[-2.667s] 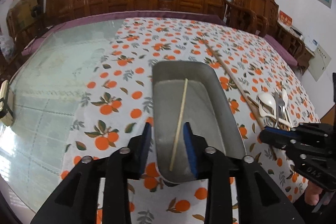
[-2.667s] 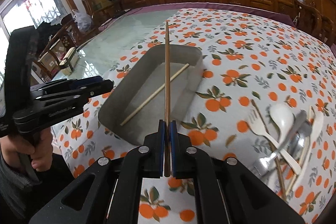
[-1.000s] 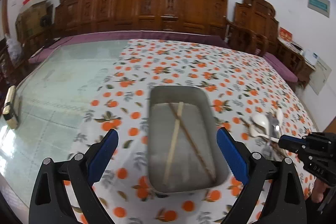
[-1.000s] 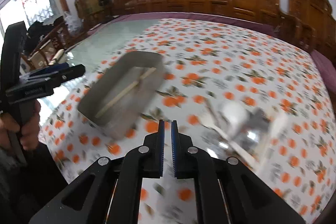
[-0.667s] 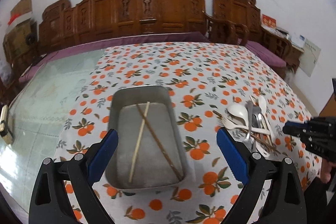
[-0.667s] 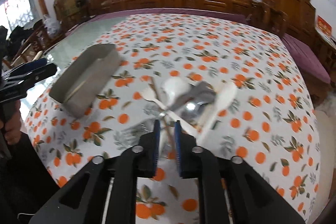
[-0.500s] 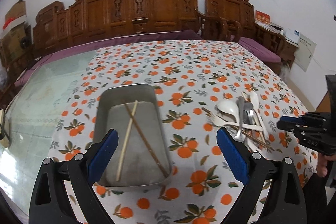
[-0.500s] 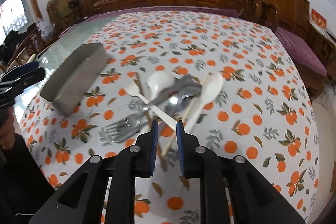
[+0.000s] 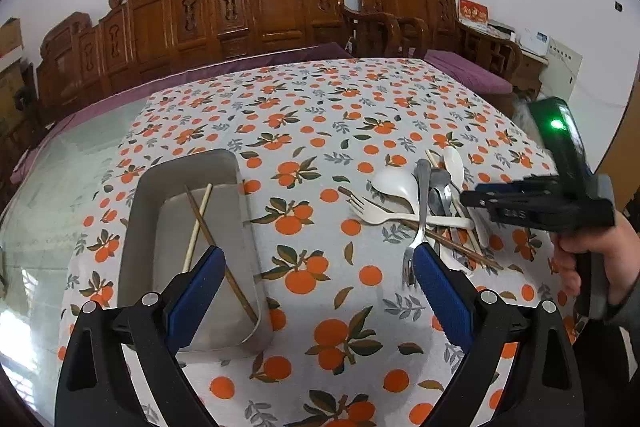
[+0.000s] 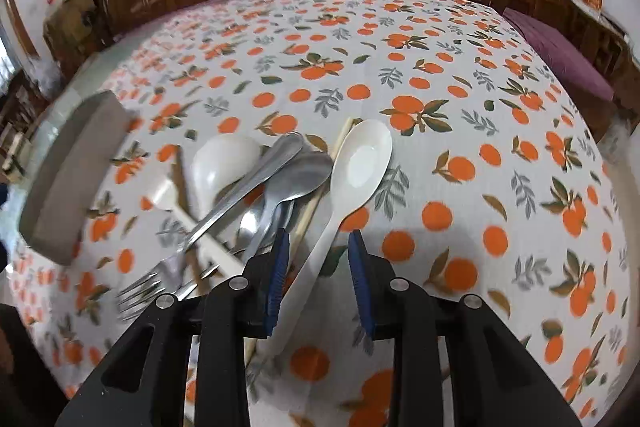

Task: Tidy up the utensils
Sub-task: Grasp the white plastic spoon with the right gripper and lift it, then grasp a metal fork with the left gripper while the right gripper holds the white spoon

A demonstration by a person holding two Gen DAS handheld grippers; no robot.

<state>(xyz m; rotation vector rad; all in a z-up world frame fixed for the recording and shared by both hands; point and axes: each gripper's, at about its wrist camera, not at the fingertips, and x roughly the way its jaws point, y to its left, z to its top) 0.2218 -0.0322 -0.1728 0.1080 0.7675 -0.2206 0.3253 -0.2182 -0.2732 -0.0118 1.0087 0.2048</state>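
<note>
While the left gripper (image 9: 316,285) hangs spread wide near the metal tray (image 9: 132,227), the right gripper (image 10: 316,277), jaws just opening, straddles without pinching the white spoon (image 10: 352,175) handle, lengthwise away from it, well right of the tray.

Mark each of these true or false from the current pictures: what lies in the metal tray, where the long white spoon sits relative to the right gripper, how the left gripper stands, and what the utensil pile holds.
1. The metal tray holds two chopsticks, crossed. True.
2. The right gripper is clamped shut on the white spoon. False: its jaws have just been opening; the spoon's handle lies between them, but the pads do not press it.
3. The left gripper is wide open and holds nothing. True.
4. The pile contains only white plastic pieces. False: a metal fork and a metal spoon lie there too.
5. The tray stands on bare glass. False: it rests on the orange-print tablecloth.
</note>
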